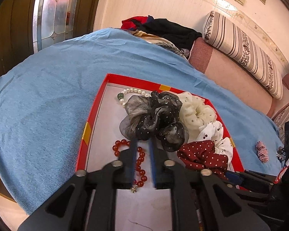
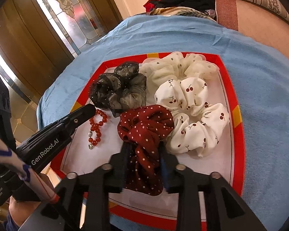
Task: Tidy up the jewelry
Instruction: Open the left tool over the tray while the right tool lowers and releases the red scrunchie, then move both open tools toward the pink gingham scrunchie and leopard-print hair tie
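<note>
Dark red dotted scrunchie (image 2: 144, 134) down in the red-rimmed tray (image 2: 239, 134), near its front edge, stretched long. Long axis in line with the right gripper (image 2: 144, 145), running from between the fingers toward the tray's middle. Jaws there partly open, fabric filling the gap. Just right, cherry-print scrunchie (image 2: 192, 115); left, red bead bracelet (image 2: 96, 129). Behind, black gauze scrunchie (image 2: 117, 88), its edge at the tips of the left gripper (image 1: 142, 141), narrowly parted, gripping nothing. Blue cloth (image 2: 260, 77) under all.
</note>
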Available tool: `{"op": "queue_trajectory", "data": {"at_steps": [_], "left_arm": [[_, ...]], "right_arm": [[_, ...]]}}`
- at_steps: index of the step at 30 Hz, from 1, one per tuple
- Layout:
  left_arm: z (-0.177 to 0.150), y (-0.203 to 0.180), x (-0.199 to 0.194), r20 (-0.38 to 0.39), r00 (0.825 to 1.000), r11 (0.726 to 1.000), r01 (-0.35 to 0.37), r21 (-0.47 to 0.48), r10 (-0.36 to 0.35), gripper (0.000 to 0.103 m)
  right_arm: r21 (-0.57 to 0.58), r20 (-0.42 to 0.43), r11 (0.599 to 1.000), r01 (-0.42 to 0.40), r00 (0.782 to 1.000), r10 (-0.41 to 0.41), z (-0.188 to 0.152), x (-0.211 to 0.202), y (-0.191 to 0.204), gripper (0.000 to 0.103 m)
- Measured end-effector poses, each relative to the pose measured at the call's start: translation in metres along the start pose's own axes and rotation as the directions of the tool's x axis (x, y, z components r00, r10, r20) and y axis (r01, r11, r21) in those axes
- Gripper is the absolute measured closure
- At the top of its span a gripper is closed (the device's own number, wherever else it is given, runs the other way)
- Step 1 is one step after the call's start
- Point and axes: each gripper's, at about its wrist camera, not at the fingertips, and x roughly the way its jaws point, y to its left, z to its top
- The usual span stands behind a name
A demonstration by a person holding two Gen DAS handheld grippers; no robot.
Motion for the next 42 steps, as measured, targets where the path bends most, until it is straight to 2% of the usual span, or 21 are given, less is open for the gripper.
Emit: {"op": "queue_trajectory", "data": {"at_steps": [2, 5, 9, 16, 20, 26, 31, 38, 42], "left_arm": [[0.000, -0.001, -0.003, 0.008, 1.000, 1.000, 0.002, 0.001, -0.002, 0.076], [0.003, -0.005, -0.008, 0.018, 1.000, 1.000, 0.006, 0.003, -0.006, 0.075], [0.006, -0.009, -0.016, 0.031, 0.999, 1.000, 0.009, 0.010, -0.009, 0.068], [0.010, -0.023, -0.033, 0.058, 0.998, 0.999, 0.022, 0.035, -0.024, 0.066], [0.011, -0.038, -0.045, 0.075, 0.996, 0.997, 0.036, 0.063, -0.041, 0.061], [0.007, -0.076, -0.053, 0.072, 0.995, 0.988, 0.065, 0.142, -0.076, 0.060], [-0.003, -0.113, -0.056, 0.054, 0.994, 0.972, 0.084, 0.220, -0.099, 0.058], [-0.023, -0.170, -0.050, 0.011, 0.994, 0.937, 0.095, 0.335, -0.105, 0.054], [-0.034, -0.208, -0.046, -0.007, 0.995, 0.904, 0.090, 0.419, -0.095, 0.053]], "right_arm": [[-0.009, 0.001, 1.000, 0.002, 1.000, -0.002, -0.001, -0.002, 0.001, 0.070], [-0.008, -0.001, 1.000, -0.004, 1.000, 0.004, -0.002, -0.006, 0.002, 0.067], [-0.002, 0.014, 1.000, -0.010, 1.000, 0.011, -0.004, -0.016, 0.002, 0.066], [0.022, 0.054, 0.999, -0.029, 0.998, 0.028, -0.010, -0.043, -0.004, 0.063], [0.056, 0.094, 0.997, -0.047, 0.995, 0.042, -0.018, -0.067, -0.018, 0.063], [0.144, 0.158, 0.988, -0.049, 0.987, 0.026, -0.033, -0.101, -0.055, 0.063], [0.228, 0.206, 0.973, -0.020, 0.978, -0.028, -0.050, -0.128, -0.096, 0.063], [0.332, 0.259, 0.943, 0.008, 0.961, -0.099, -0.077, -0.157, -0.152, 0.063], [0.406, 0.291, 0.914, 0.012, 0.946, -0.141, -0.091, -0.172, -0.189, 0.063]]}}
